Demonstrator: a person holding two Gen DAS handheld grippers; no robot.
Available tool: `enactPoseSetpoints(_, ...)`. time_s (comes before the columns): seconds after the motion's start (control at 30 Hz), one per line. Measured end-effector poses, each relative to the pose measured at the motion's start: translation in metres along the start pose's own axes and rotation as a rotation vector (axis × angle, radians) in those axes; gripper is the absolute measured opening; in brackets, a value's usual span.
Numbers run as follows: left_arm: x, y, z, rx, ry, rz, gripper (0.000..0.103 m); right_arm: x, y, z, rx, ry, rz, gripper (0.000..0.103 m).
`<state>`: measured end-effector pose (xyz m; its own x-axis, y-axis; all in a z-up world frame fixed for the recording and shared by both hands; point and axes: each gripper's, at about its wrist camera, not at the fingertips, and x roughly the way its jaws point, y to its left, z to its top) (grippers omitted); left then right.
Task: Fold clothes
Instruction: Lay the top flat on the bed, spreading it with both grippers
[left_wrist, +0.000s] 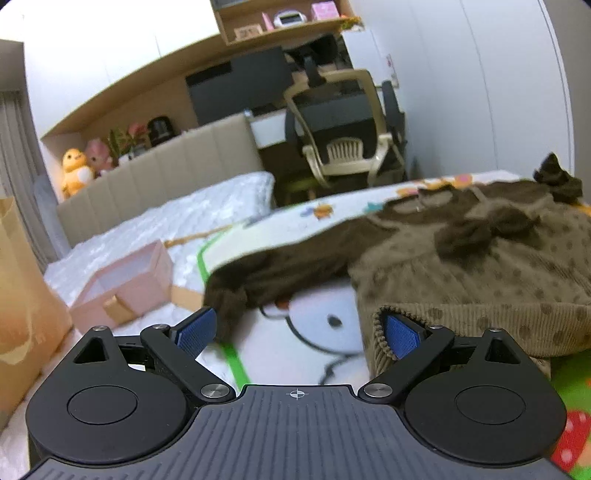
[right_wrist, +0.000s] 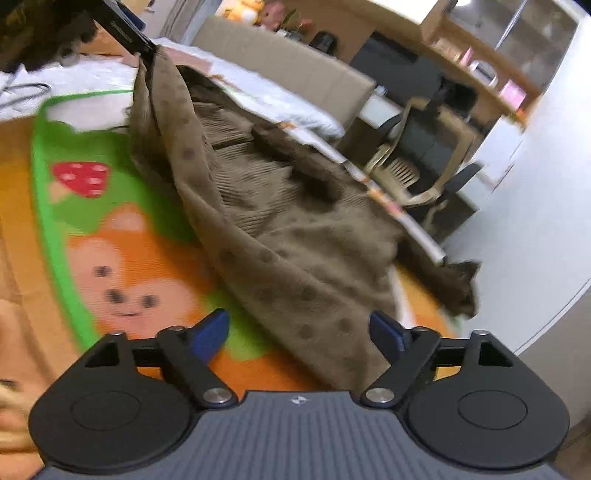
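From the left wrist view, the left gripper (left_wrist: 299, 332) stands with its jaws apart at the near hem of the brown spotted sweater (left_wrist: 472, 258), which lies on the cartoon play mat (left_wrist: 572, 424), dark sleeve (left_wrist: 266, 277) trailing left. From the right wrist view, the right gripper (right_wrist: 299, 332) is spread wide over the near hem. The knit looks soft, floppy and light, so I'd pinch the ribbed hem.

Around the beige padded headboard (left_wrist: 159, 177) you had a wooden shelf (left_wrist: 122, 92) with plush toys (left_wrist: 75, 171) behind it, a white quilted bed (left_wrist: 166, 221) before it, and a desk chair (left_wrist: 343, 125) against pale walls (left_wrist: 461, 81) to its right.
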<state>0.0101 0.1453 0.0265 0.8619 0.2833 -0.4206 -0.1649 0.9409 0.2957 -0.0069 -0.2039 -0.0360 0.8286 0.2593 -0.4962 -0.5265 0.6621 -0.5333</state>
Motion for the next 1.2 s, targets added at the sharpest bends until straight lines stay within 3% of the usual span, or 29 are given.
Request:
enactPoseSetpoints(0.1, 0.003, 0.006, 0.003, -0.019, 0.001, 0.02, 0.099, 0.006, -0.017, -0.007, 0.027, 0.01, -0.174, 0.084)
enactPoseSetpoints(0.2, 0.003, 0.007, -0.007, -0.03, 0.034, 0.0, 0.099, 0.004, -0.03, -0.015, 0.099, 0.003, -0.264, 0.084)
enactPoseSetpoints(0.33, 0.001, 0.002, -0.027, -0.042, 0.093, -0.053, 0.098, 0.003, -0.038, -0.015, 0.234, -0.053, -0.283, 0.084)
enactPoseSetpoints(0.4, 0.003, -0.005, -0.04, -0.042, 0.128, -0.102, 0.098, 0.018, -0.039, -0.012, 0.258, -0.032, -0.26, 0.084)
enactPoseSetpoints(0.47, 0.006, -0.014, -0.051, -0.03, 0.163, -0.138, 0.098, 0.039, -0.034, -0.007, 0.188, 0.013, -0.251, 0.078)
enactPoseSetpoints(0.5, 0.009, -0.019, -0.053, -0.009, 0.17, -0.142, 0.098, 0.046, -0.03, -0.005, 0.133, 0.027, -0.254, 0.068)
enactPoseSetpoints(0.53, 0.012, -0.024, -0.055, 0.013, 0.176, -0.145, 0.099, 0.047, -0.031, -0.002, 0.084, 0.014, -0.291, 0.064)
enactPoseSetpoints(0.6, 0.003, -0.016, -0.041, 0.039, 0.111, -0.083, 0.099, 0.037, -0.043, 0.009, 0.035, -0.043, -0.396, 0.064)
enactPoseSetpoints(0.67, -0.008, -0.007, -0.026, 0.064, 0.044, -0.018, 0.099, 0.011, -0.072, 0.022, 0.128, -0.124, -0.467, 0.065)
enactPoseSetpoints(0.8, -0.042, 0.015, 0.006, 0.084, -0.122, 0.09, 0.099, -0.031, -0.096, 0.033, 0.21, -0.226, -0.499, 0.072)
enactPoseSetpoints(0.9, -0.062, 0.016, 0.015, 0.115, -0.183, 0.114, 0.1, -0.034, -0.089, 0.026, 0.179, -0.196, -0.479, 0.072)
enactPoseSetpoints(0.97, -0.067, 0.011, 0.011, 0.132, -0.169, 0.094, 0.1, -0.031, -0.084, 0.014, 0.156, -0.141, -0.437, 0.073)
enactPoseSetpoints(1.1, -0.07, 0.0, -0.009, 0.211, -0.086, 0.033, 0.1, -0.027, -0.068, -0.021, 0.111, -0.026, -0.272, 0.081)
enactPoseSetpoints(1.2, -0.072, 0.001, -0.032, 0.203, 0.023, -0.102, 0.099, -0.029, -0.055, -0.043, 0.107, 0.026, -0.126, 0.082)
